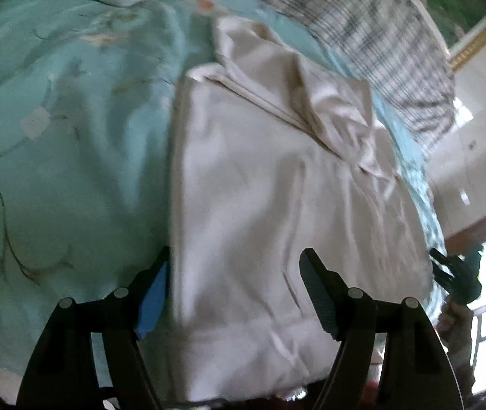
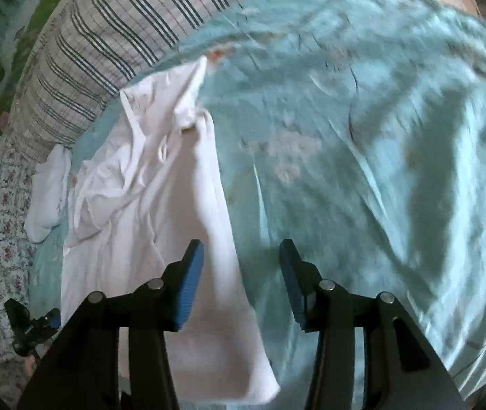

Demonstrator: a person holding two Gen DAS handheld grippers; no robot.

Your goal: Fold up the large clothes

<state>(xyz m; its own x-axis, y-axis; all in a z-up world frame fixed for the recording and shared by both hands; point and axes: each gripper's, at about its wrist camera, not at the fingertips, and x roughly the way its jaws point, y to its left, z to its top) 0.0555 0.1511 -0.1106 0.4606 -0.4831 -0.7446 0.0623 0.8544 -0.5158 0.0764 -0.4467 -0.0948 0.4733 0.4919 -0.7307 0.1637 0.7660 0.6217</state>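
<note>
white garment point(image 1: 277, 205) folded lengthwise mid-frame on teal bedspread point(image 1: 54, 136) | left gripper point(image 1: 236, 294) wide open, empty, straddling its edge | right gripper point(image 2: 241, 283) same, probs lining up next fold

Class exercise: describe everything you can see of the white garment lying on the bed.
The white garment is large, of thin, soft-looking cloth, partly folded lengthwise into a long panel with one straight side edge. Its far end is rumpled into loose creases and flaps; what part of it this is, I cannot tell. It lies flat on the teal bedcover, near a plaid pillow. Both open hand-held grippers hang over its near end, the left hand-held gripper and the right hand-held gripper.
</note>
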